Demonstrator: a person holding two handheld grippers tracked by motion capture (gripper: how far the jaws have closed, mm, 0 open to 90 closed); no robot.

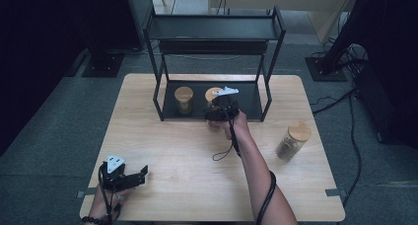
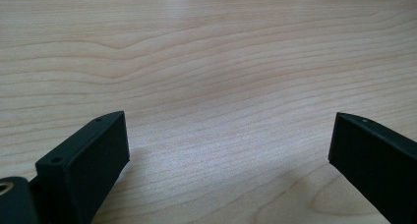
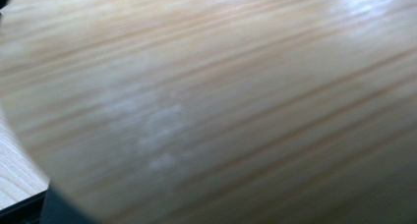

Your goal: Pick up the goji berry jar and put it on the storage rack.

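A glass jar with a bamboo lid [image 1: 212, 93] stands at the front of the black rack's lower shelf [image 1: 251, 99]. My right gripper [image 1: 215, 112] is shut on this jar, and its body hides most of the glass. In the right gripper view the blurred bamboo lid [image 3: 221, 111] sits very close to the camera. A second lidded jar [image 1: 184, 99] stands to its left on the same shelf. My left gripper [image 1: 140, 174] rests at the table's near left corner. Its jaws are open over bare wood [image 2: 228, 150].
A third jar with a bamboo lid [image 1: 293, 141] stands on the wooden table [image 1: 187, 151] at the right. The two-level black rack [image 1: 215, 27] stands at the table's far edge. Stands and cables lie on the grey floor around it.
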